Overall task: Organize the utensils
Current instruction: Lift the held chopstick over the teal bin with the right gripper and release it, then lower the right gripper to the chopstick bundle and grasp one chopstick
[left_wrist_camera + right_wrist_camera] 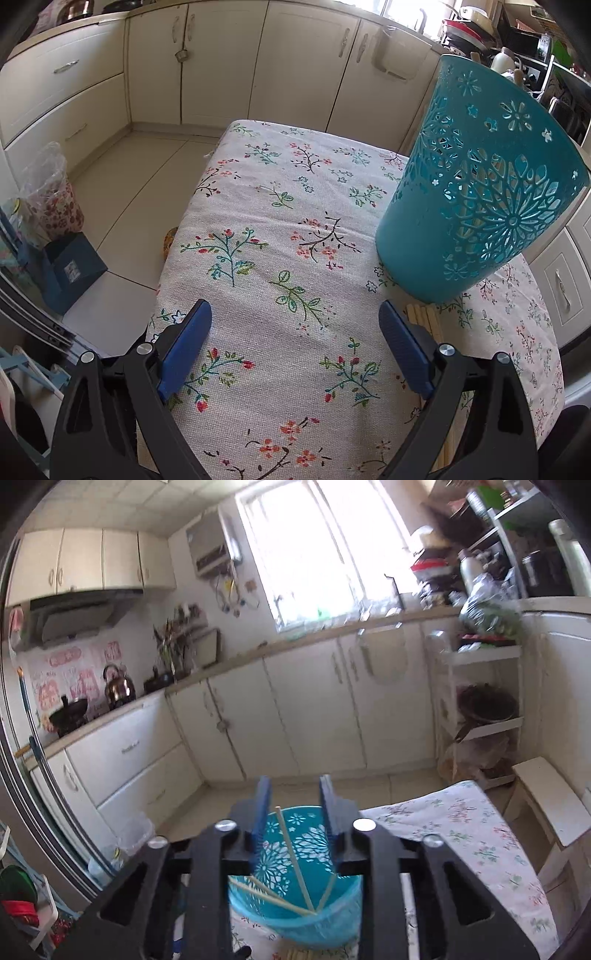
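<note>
A teal perforated holder [480,177] stands on the floral tablecloth [258,192] at the right of the left wrist view. Several loose wooden chopsticks [424,317] lie on the cloth at its base, just beyond my left gripper's right finger. My left gripper [294,306] hovers over the cloth, open, with nothing between its pads. In the right wrist view my right gripper [294,777] sits above the holder [295,908], open. Several chopsticks [295,856] lean inside the holder; one rises in the gap between the fingers, touching neither pad.
Cream cabinets [221,74] line the far wall beyond a tiled floor [147,177]. A bagged bin [51,192] and a blue box [74,266] sit on the floor left of the table. A white shelf rack [484,701] and a white stool [550,801] stand at the right.
</note>
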Demonstrator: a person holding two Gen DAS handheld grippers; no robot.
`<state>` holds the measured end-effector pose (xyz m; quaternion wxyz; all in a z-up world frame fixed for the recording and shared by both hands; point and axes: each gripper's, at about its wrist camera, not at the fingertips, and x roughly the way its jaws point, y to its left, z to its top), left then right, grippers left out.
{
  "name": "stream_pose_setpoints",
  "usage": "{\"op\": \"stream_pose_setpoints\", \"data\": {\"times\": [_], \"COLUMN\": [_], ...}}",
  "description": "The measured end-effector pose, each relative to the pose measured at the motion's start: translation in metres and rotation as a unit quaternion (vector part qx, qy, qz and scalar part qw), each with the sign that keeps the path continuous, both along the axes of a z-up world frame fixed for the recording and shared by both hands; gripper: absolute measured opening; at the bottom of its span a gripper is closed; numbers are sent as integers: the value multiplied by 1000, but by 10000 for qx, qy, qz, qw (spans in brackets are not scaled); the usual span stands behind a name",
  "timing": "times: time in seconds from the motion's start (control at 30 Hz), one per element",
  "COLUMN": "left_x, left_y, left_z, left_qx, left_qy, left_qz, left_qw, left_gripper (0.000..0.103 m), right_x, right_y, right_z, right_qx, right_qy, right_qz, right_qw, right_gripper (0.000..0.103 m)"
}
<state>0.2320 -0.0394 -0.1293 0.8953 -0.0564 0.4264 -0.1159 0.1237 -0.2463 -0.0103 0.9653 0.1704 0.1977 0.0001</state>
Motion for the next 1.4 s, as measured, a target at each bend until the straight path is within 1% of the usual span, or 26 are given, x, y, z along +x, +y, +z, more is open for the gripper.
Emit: {"op": "stream_pose_setpoints", "data": {"times": [0.07, 0.1, 0.13, 0.23, 0.27, 0.3, 0.33, 0.37, 0.4, 0.5, 0.57, 0.7, 0.83, 0.9, 1.1, 1.17, 1.23, 1.27, 1.33, 1.4], "left_x": [0, 0, 0, 0, 0, -1, -1, -1, -1, -3, -3, -3, -2, -2, -2, -2, -3, -3, -5, -8], "left_y": [0, 0, 0, 0, 0, 0, 0, 0, 0, 0, 0, 1, 2, 2, 2, 2, 0, -1, -5, -17], "left_z": [0, 0, 0, -1, -1, -1, -1, -1, -1, -1, -1, -1, -1, -1, -1, -1, -1, 0, 0, 1], "left_qx": [4, 11, 13, 17, 16, 17, 16, 16, 19, 7, 8, -17, -46, -40, -48, -50, -73, -82, -66, 167], "left_qy": [2, 3, 4, 7, 7, 8, 12, 14, 15, 16, 19, 19, 17, 18, 19, 20, 16, 11, 2, 40], "left_qz": [0, -3, -6, -8, -10, -16, -29, -40, -49, -51, -35, -38, -42, -43, -46, -56, -119, -170, -348, -652], "left_qw": [10000, 10000, 10000, 10000, 10000, 10000, 10000, 10000, 10000, 10000, 10000, 10000, 10000, 10000, 10000, 10000, 9999, 9998, 9994, 9977], "left_gripper": [88, 88, 89, 90, 90, 90, 91, 91, 92, 92, 93, 93, 93, 93, 94, 94, 94, 94, 94, 94], "right_x": [-29, -41, -54, -67, -69, -68, -67, -62, -57, -47, -43, -27, -22, -24, -25, -26, -29, -32, -40, -44], "right_y": [1, 2, 4, 12, 14, 17, 19, 24, 27, 37, 42, 49, 56, 58, 63, 60, 53, 46, 26, 12], "right_z": [-6, -14, -30, -76, -98, -118, -128, -140, -145, -145, -146, -154, -165, -166, -165, -163, -161, -160, -160, -162], "right_qx": [-44, -75, -124, -119, -27, 74, 99, 103, 119, 15, -25, -4, -147, -177, -611, -740, -836, -835, -574, -312], "right_qy": [-12, 102, 345, 1160, 1566, 1915, 2099, 2379, 2518, 2611, 2597, 2759, 2888, 2873, 2892, 2947, 3020, 3052, 3064, 3042], "right_qz": [-104, -112, -90, 85, 192, 327, 390, 539, 679, 859, 881, 914, 981, 1005, 1152, 1161, 1106, 1033, 842, 714], "right_qw": [9999, 9999, 9993, 9931, 9875, 9809, 9769, 9697, 9653, 9615, 9617, 9568, 9522, 9524, 9483, 9456, 9432, 9430, 9464, 9494], "right_gripper": [39, 39, 39, 39, 31, 28, 27, 25, 23, 23, 23, 21, 20, 20, 19, 9, 8, 8, 8, 8]}}
